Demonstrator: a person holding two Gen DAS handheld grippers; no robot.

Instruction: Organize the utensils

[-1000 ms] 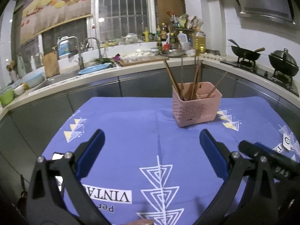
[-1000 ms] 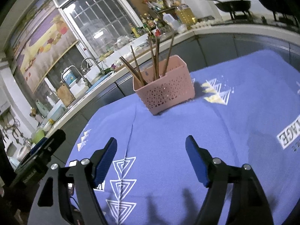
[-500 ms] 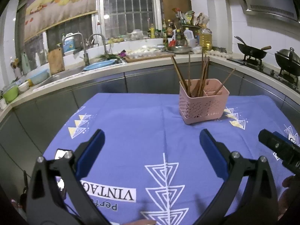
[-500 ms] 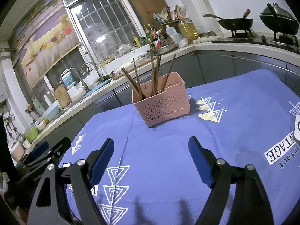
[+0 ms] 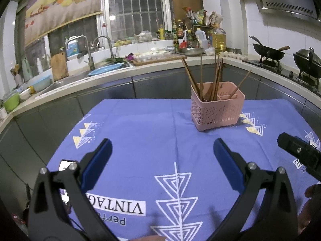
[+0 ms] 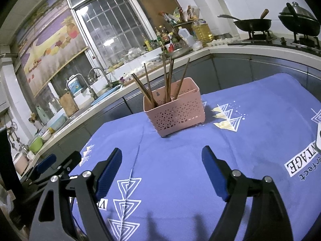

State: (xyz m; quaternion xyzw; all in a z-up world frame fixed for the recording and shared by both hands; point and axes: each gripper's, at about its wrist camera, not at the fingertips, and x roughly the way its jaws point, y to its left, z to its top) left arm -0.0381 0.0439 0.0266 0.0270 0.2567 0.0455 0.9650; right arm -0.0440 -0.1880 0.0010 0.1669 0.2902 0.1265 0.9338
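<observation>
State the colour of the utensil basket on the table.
Pink, with perforated walls; the basket shows best in the right wrist view.

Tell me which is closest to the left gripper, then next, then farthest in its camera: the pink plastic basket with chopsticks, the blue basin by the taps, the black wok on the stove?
From the left gripper:
1. Pink plastic basket, ahead on the tablecloth, slightly right.
2. Blue basin, on the counter, back left.
3. Black wok, on the stove, far right.

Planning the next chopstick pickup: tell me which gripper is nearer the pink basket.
Right, slightly. The right gripper faces the pink basket almost straight ahead; the left gripper sits back, with it off to its right.
</observation>
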